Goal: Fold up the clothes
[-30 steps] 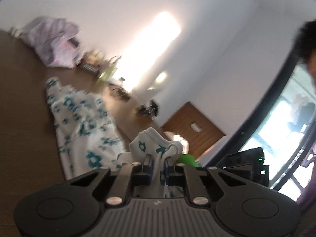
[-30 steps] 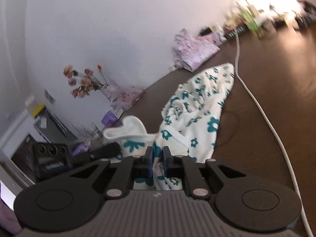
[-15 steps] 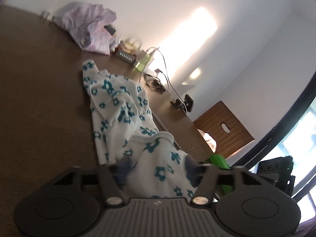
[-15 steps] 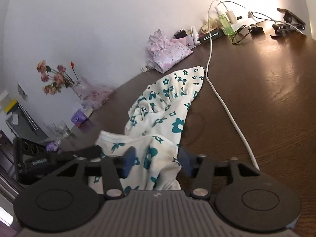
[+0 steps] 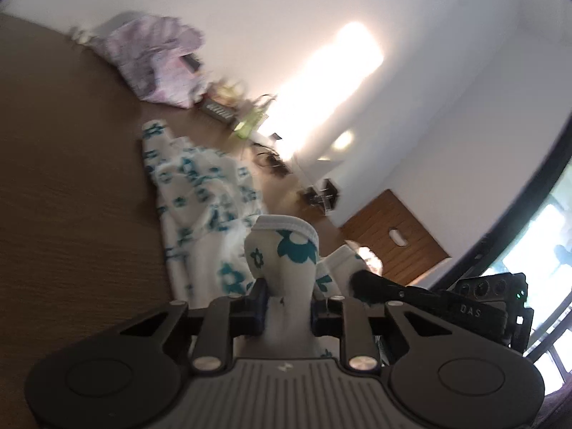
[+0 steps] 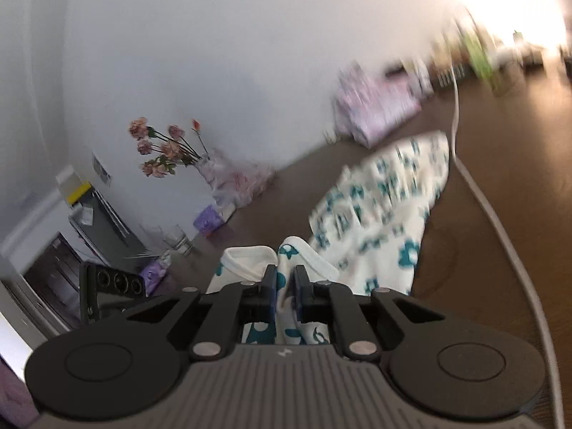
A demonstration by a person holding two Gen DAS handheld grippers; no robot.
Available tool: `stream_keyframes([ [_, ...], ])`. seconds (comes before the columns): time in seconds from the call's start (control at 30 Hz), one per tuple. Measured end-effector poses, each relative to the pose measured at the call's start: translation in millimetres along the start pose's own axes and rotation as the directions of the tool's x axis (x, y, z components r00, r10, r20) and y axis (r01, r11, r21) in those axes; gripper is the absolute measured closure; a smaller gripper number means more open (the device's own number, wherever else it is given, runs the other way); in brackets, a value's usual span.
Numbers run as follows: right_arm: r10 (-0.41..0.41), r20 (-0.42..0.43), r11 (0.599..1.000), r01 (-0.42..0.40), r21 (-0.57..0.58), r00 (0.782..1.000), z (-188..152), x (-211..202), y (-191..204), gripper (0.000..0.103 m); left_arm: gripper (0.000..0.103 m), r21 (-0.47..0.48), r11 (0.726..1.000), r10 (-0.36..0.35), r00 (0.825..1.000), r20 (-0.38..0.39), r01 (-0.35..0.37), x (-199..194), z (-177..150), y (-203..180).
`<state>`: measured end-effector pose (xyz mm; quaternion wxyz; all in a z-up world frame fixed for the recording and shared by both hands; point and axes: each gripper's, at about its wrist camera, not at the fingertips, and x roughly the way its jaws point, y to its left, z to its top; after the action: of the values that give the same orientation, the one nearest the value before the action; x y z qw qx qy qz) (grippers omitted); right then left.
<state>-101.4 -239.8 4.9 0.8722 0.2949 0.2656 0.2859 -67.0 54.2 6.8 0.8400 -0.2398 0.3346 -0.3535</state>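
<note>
A white garment with teal flowers (image 5: 200, 186) lies stretched out on the brown table (image 5: 64, 214); it also shows in the right wrist view (image 6: 379, 214). My left gripper (image 5: 286, 300) is shut on a bunched near edge of the garment, which bulges up between the jaws. My right gripper (image 6: 285, 282) is shut on another part of the same near edge. The other gripper's black body shows at the right of the left wrist view (image 5: 464, 307) and at the left of the right wrist view (image 6: 114, 282).
A pink patterned garment (image 5: 157, 60) lies at the far table edge by the wall. A white cable (image 6: 500, 221) runs along the table right of the floral garment. A vase of flowers (image 6: 168, 150), glasses (image 6: 178, 243) and small clutter (image 5: 246, 121) stand near the wall.
Both grippers were shut on the garment, opened half a second ago, and have shut again on its near edge. Both views are blurred by motion now.
</note>
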Motion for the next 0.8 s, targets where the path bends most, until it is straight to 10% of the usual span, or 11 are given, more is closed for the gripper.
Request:
stream_keyframes([
  [0.17,-0.115,-0.100,0.982,0.129,0.136,0.988,-3,26,-36,0.094,0.082,-0.033,0.996,0.082,0.996,-0.042,-0.083,15,-2,5],
  [0.37,-0.236,-0.064,0.972,0.236,-0.006,0.970,-9,22,-13,0.081,0.079,-0.038,0.995,0.086,0.995,-0.046,-0.088,17,-4,9],
  [0.57,-0.286,0.096,0.940,0.298,-0.165,0.953,0,-10,19,0.081,0.020,-0.018,0.999,0.051,0.998,0.032,-0.050,-12,-4,0],
  [0.73,-0.245,0.091,0.936,0.260,-0.238,0.965,1,-16,35,0.088,0.022,0.097,0.995,0.012,1.000,0.021,-0.014,-19,-9,-19],
  [0.8,-0.253,0.041,0.932,0.255,-0.256,0.966,-5,-5,38,0.089,0.044,0.116,0.993,0.024,1.000,0.001,-0.024,-13,-13,-23],
])
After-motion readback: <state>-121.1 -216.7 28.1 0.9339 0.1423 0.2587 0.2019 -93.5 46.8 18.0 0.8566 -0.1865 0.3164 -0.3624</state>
